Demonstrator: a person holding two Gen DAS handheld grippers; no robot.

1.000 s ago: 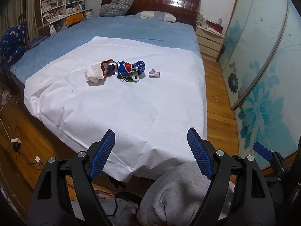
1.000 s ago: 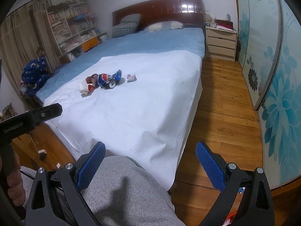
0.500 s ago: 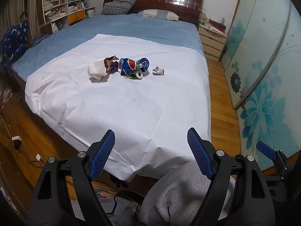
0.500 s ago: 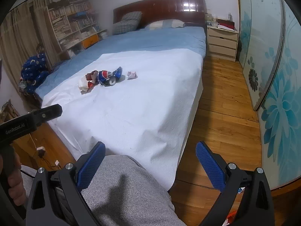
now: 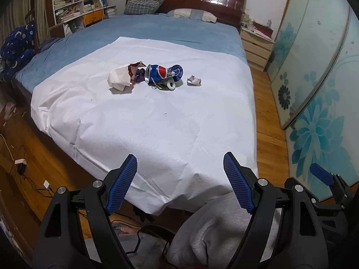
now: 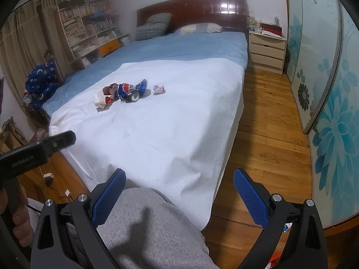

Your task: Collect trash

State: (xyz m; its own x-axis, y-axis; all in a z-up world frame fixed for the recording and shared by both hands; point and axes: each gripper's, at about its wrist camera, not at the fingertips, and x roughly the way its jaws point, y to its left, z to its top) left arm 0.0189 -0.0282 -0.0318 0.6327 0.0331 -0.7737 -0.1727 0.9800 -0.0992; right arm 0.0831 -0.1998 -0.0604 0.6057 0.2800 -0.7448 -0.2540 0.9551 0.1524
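Trash lies in a small heap on the white sheet (image 5: 157, 121) of the bed. A crushed blue Pepsi can (image 5: 158, 72) (image 6: 126, 89) is in the middle, a white paper bag (image 5: 120, 79) (image 6: 101, 97) to its left, a white tape roll (image 5: 171, 85) in front, and a crumpled paper scrap (image 5: 194, 81) (image 6: 158, 89) to the right. My left gripper (image 5: 180, 164) hangs open over the sheet's near edge, far short of the heap. My right gripper (image 6: 179, 181) is open too, above a grey-trousered knee (image 6: 154, 228), with nothing between its fingers.
A wooden nightstand (image 6: 267, 52) stands right of the headboard. Sliding doors with blue flowers (image 6: 332, 116) line the right side across a strip of wood floor (image 6: 264, 134). Bookshelves (image 5: 74, 4) and dark blue bedding (image 5: 16, 51) are at the left. Cables and a charger (image 5: 21, 164) lie on the floor.
The left wrist view has crept a little toward the bed, so the trash heap sits slightly lower and larger in it. The right gripper has not moved. Both stay open.
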